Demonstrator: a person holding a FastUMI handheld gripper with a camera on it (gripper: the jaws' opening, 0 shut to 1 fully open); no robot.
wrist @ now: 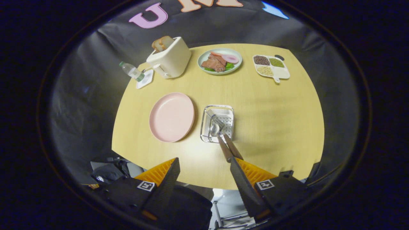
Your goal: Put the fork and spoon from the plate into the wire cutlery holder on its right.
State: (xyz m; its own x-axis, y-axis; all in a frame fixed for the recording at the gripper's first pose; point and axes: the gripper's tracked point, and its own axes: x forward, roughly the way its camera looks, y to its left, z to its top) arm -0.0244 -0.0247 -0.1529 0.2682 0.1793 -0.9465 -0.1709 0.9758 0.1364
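Now, at the far left of the worktop (271, 127) a water bottle (131, 71) lies beside a toaster (169, 58) with bread in it. Nearer, the pink plate (172, 117) is bare. Just right of it, the wire cutlery holder (218, 123) holds the fork (214, 118) and spoon (216, 131), handles leaning toward me. My gripper (204, 164) hangs near, fingers spread wide, gripping nothing. Far right sit a plate of food (219, 60) and a divided tray (271, 67).

two plates (172, 117) (219, 61), one fork (220, 123), one spoon (214, 130), one wire holder (218, 124), one toaster (169, 58), one bottle (131, 71).
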